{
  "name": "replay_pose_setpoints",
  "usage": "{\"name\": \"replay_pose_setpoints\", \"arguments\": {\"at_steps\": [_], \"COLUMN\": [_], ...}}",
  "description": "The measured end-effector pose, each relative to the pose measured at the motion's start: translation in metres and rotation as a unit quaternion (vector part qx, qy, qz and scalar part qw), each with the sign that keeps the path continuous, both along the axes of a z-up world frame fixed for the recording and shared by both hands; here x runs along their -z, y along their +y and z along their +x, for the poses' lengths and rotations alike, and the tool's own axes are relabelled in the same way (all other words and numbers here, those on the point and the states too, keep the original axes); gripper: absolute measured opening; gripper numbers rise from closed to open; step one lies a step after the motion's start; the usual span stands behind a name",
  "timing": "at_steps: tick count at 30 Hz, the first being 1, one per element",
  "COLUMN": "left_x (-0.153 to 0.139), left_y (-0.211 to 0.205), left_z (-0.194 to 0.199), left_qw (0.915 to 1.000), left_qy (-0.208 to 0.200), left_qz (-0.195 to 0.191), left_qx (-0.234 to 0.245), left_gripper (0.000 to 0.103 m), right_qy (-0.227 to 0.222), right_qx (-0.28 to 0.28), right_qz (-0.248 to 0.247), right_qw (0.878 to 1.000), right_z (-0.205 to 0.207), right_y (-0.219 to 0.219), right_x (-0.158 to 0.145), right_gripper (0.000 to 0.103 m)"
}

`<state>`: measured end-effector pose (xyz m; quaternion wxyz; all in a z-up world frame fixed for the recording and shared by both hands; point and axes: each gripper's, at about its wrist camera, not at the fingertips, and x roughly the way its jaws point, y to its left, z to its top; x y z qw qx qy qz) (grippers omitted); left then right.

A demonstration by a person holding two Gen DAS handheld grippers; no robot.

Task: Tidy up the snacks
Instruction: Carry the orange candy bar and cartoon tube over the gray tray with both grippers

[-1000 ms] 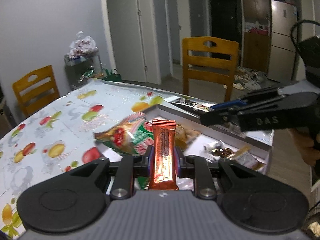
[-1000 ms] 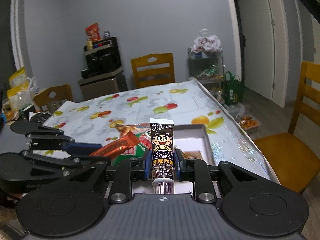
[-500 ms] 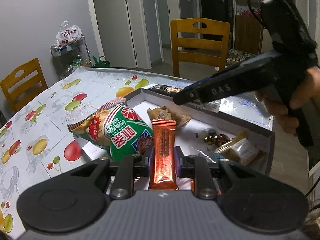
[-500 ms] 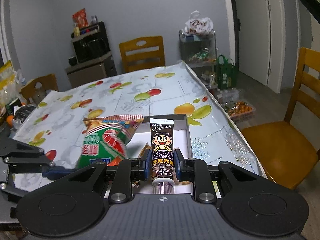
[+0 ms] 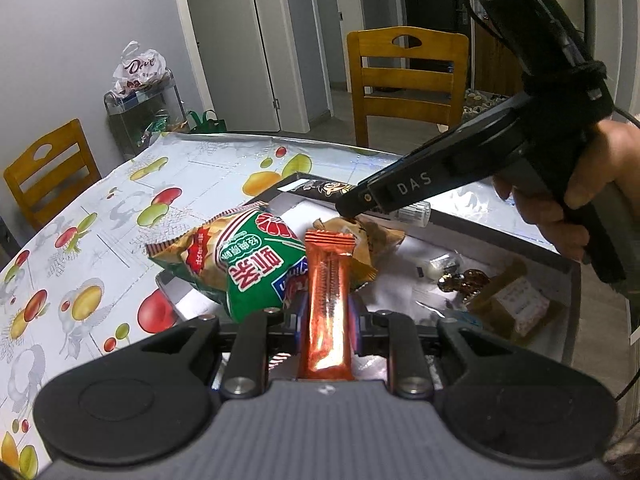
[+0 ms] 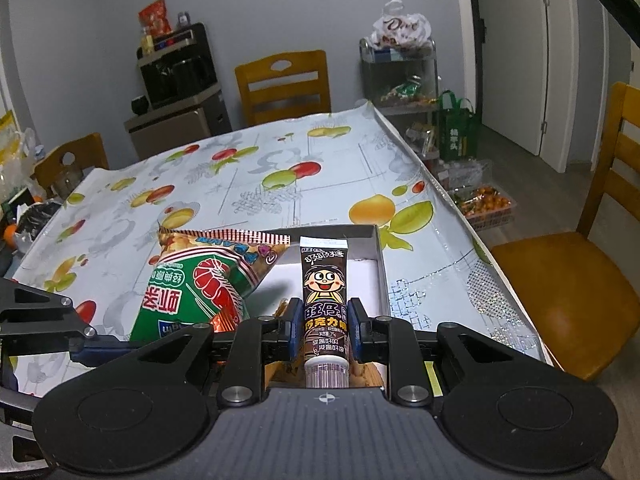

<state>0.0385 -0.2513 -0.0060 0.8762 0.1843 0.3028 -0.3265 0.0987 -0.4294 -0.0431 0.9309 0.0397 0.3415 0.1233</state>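
My left gripper (image 5: 328, 320) is shut on an orange snack bar (image 5: 328, 304) and holds it upright over the near side of a shallow white box (image 5: 520, 248). My right gripper (image 6: 325, 324) is shut on a dark brown chocolate tube (image 6: 325, 300) with a cartoon face, over the box's far right corner (image 6: 378, 256). That tube also shows in the left wrist view (image 5: 320, 189), held by the right gripper (image 5: 360, 204). A green prawn-cracker bag (image 5: 244, 264) lies half in the box; it also shows in the right wrist view (image 6: 192, 292).
The box holds a tan wrapped snack (image 5: 368, 236), gold-wrapped sweets (image 5: 460, 280) and a brown packet (image 5: 516, 304). It sits on a fruit-print tablecloth (image 6: 256, 184). Wooden chairs (image 5: 404, 76) stand around the table. A wire trolley with a white bag (image 6: 400, 60) stands by the wall.
Both grippers have come lower over the box with their snacks still held. The right gripper now reaches across the box's far side in the left wrist view.
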Motion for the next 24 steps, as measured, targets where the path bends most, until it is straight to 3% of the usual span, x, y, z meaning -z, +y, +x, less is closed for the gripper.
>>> {"name": "replay_pose_setpoints", "arguments": {"at_steps": [16,21,24], "left_x": [0.004,0.009,0.013], "left_y": [0.000,-0.006,-0.008], "left_z": [0.035,0.033,0.028], "left_qw": [0.9993,1.0000,0.9998], "left_qy": [-0.018,0.007,0.013], "left_qz": [0.002,-0.005,0.002], "left_qx": [-0.031,-0.004,0.013], "left_gripper": [0.018,0.018,0.018], "right_qy": [0.031,0.037,0.031], "right_qx": [0.002,-0.002,-0.008], "right_qz": [0.013,0.024,-0.001], "right_qw": [0.999,0.999,1.000], "right_z": [0.037,0.045,0.042], "right_y": [0.000,0.001,0.004], "right_x": [0.006,0.006,0.006], "right_gripper": [0.025,0.025,0.025]}}
